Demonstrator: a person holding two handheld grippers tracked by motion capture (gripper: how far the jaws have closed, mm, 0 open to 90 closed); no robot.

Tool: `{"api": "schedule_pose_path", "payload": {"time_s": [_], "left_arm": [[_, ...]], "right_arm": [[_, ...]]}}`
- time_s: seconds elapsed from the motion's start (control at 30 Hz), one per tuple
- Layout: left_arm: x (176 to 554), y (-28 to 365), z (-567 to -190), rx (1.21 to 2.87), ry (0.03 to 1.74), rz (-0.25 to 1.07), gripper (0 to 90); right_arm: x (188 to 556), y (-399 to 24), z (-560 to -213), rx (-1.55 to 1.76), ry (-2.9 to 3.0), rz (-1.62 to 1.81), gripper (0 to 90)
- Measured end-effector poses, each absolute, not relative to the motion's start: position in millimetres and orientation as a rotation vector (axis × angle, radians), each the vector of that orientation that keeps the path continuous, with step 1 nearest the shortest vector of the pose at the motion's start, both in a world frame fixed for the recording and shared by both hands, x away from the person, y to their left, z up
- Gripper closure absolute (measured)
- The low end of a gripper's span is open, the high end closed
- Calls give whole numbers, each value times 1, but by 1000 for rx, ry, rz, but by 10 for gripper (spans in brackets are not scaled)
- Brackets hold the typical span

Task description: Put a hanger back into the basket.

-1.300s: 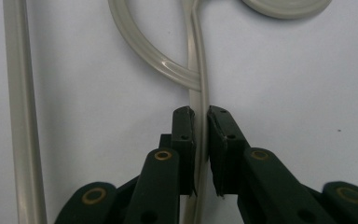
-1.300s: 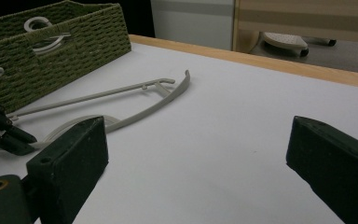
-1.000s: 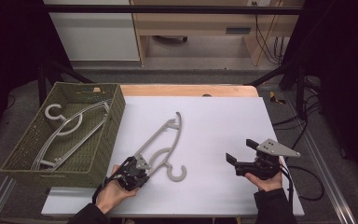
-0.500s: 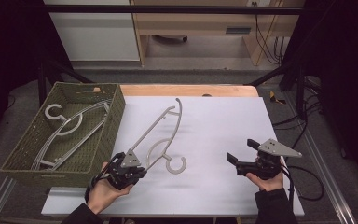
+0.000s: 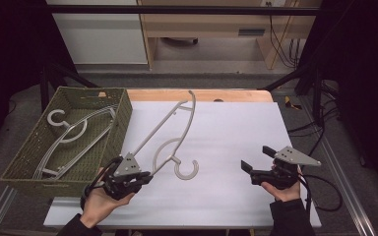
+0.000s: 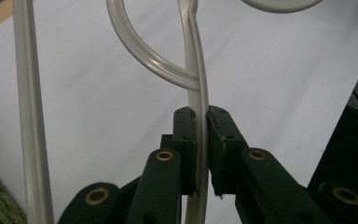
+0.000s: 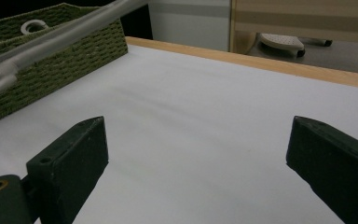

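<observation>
Hanger (image 5: 170, 132), pale grey plastic, held up off the tabletop (image 5: 236, 132) at a slant: lower end in the left tongs (image 5: 140, 178), far end up over the back edge of the tabletop, hook (image 5: 187, 169) hanging at the near side. Largest first: tabletop, white sheet over a wooden top, wood strip showing along the far edge. Basket (image 5: 123, 110), green woven, stands at the left end of the tabletop, just beside the raised hanger; more hangers (image 5: 71, 135) of the same grey lie inside it, one hook uppermost. Right tongs view shows the basket wall (image 7: 51, 60) at left with the hanger's bars (image 7: 51, 39) crossing in front of it. Left hand (image 5: 101, 204) low at the near edge, carrying the left tongs; grey three-cornered plate on top. Left tongs view: both black jaws clamped on one thin bar of the hanger (image 6: 199, 107), pads tight against it on either side, a curved loop of the hanger branching off just above the grip, a second bar (image 6: 28, 116) running past at left, clear of the jaws. Right hand (image 5: 285, 189) near the right edge, well apart from the hanger. Right tongs (image 5: 257, 159) spread wide, nothing between the jaws, bare white sheet (image 7: 205, 121) under them.
</observation>
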State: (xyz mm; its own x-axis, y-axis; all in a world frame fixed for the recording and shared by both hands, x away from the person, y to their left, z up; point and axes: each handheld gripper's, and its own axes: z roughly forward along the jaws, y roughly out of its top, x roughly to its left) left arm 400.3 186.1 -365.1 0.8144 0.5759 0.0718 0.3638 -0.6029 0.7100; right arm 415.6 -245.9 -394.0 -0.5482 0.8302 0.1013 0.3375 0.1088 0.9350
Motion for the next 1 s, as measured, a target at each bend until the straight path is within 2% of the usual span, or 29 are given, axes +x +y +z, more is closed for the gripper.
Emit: {"api": "schedule_pose_path", "payload": {"time_s": [0.3, 0.53, 0.77, 1.0], "left_arm": [[396, 199, -325, 2250, 650, 449, 822], [411, 227, -297, 2247, 666, 486, 822], [433, 256, -291, 2269, 713, 470, 822], [451, 284, -303, 2285, 781, 463, 822]], "right_arm": [[415, -246, -393, 1133, 1936, 1439, 56], [416, -246, -394, 1132, 1938, 1438, 56], [416, -245, -394, 1133, 1939, 1437, 56], [416, -245, -394, 1135, 1941, 1437, 56]]}}
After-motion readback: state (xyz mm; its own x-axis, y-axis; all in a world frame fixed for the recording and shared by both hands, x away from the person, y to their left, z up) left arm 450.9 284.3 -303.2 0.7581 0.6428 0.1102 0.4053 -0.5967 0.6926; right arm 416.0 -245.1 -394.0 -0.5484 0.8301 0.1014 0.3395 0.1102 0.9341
